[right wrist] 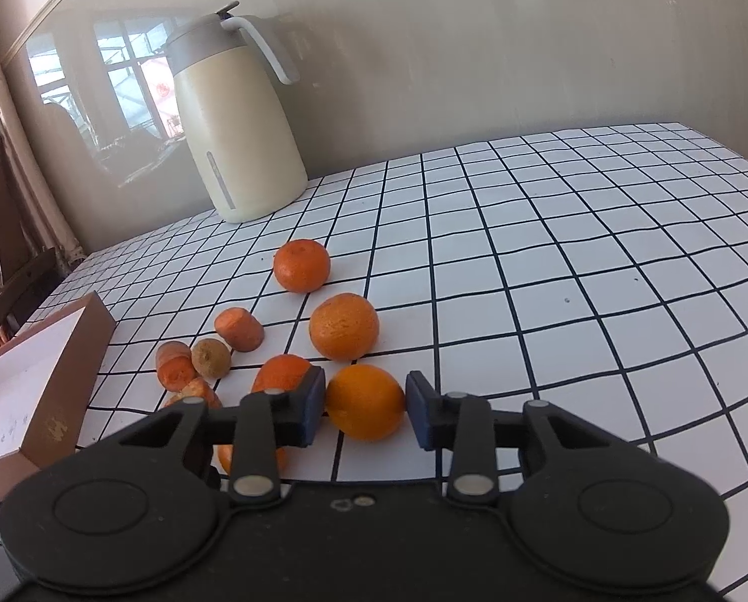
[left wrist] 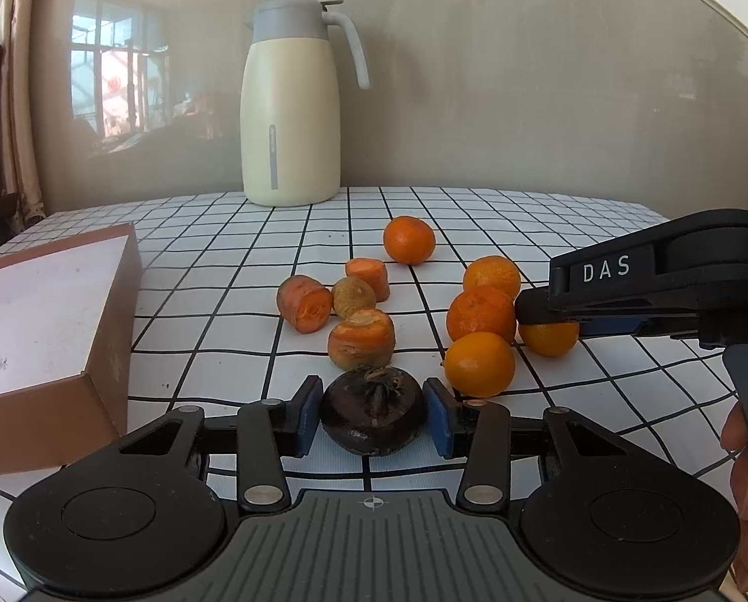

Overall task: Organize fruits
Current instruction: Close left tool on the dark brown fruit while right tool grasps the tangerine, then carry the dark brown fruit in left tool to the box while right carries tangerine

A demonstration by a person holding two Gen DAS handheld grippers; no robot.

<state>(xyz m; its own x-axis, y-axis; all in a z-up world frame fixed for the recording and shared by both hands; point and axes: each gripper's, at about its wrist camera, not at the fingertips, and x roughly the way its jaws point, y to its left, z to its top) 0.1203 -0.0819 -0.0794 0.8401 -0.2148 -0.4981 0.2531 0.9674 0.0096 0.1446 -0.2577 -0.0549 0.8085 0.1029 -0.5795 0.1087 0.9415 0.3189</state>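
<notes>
The left gripper (left wrist: 374, 414) has its blue pads closed against the sides of a dark mangosteen (left wrist: 374, 411), which sits on the table directly between them. The right gripper (right wrist: 365, 404) is pinched on a smooth orange (right wrist: 365, 402), also on the cloth; in the left wrist view that same tool reaches in from the right over the cluster of oranges.

Both fruits are round, so a grip off the widest part could squirt them forward out of the pads. Just ahead of the left gripper lies a carrot chunk (left wrist: 361, 338), and a second orange (left wrist: 479, 363) sits close to its right pad; a careless lift could knock either. To the left of the right gripper another orange (right wrist: 281, 373) touches the left pad and may roll when the tool rises.

The shallow cardboard box (left wrist: 48, 331), probably the destination, stands well to the left of the left gripper.

The table carries a white cloth with a black grid (right wrist: 574, 276). A cream thermal jug (left wrist: 291, 100) stands at the far edge before a glossy beige wall reflecting a window.
</notes>
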